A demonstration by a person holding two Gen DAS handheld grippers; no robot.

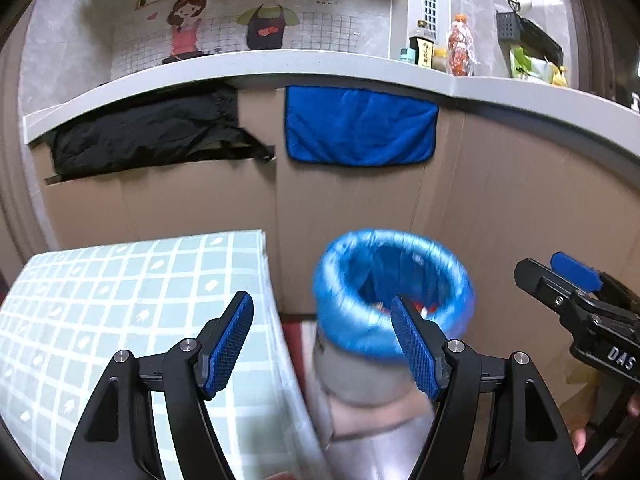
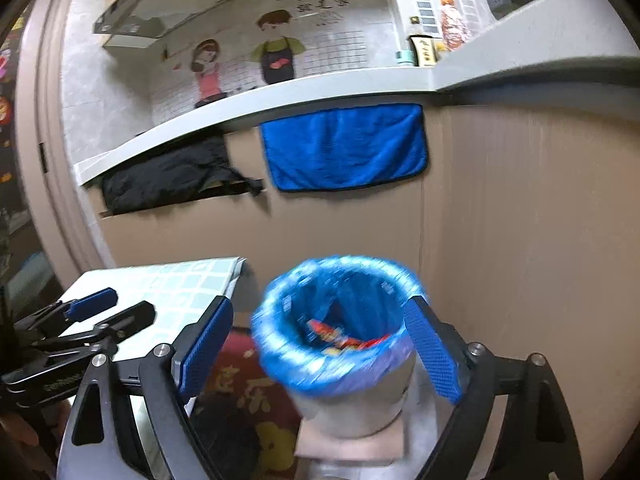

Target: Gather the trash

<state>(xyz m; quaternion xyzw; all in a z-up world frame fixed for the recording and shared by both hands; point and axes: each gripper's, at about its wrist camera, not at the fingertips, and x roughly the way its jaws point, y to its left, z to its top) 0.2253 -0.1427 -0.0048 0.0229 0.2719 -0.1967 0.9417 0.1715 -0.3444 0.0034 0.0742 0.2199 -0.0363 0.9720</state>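
Observation:
A round grey bin (image 1: 360,380) (image 2: 352,404) lined with a blue bag (image 1: 394,292) (image 2: 336,320) stands on the floor beside the table. Red and yellow wrappers (image 2: 344,338) lie inside it. My left gripper (image 1: 322,344) is open and empty, its left finger over the table and its right finger in front of the bin's rim. My right gripper (image 2: 320,352) is open wide and empty, above and in front of the bin. Each gripper shows at the edge of the other's view, the right gripper (image 1: 576,288) and the left gripper (image 2: 108,308).
A table with a pale green checked cloth (image 1: 132,320) (image 2: 172,280) stands left of the bin. Behind are brown cabinet fronts, a hanging blue towel (image 1: 360,126) (image 2: 344,148), a black bag (image 1: 152,128), and a white counter (image 1: 280,66) with bottles. A red mat (image 2: 248,408) lies on the floor.

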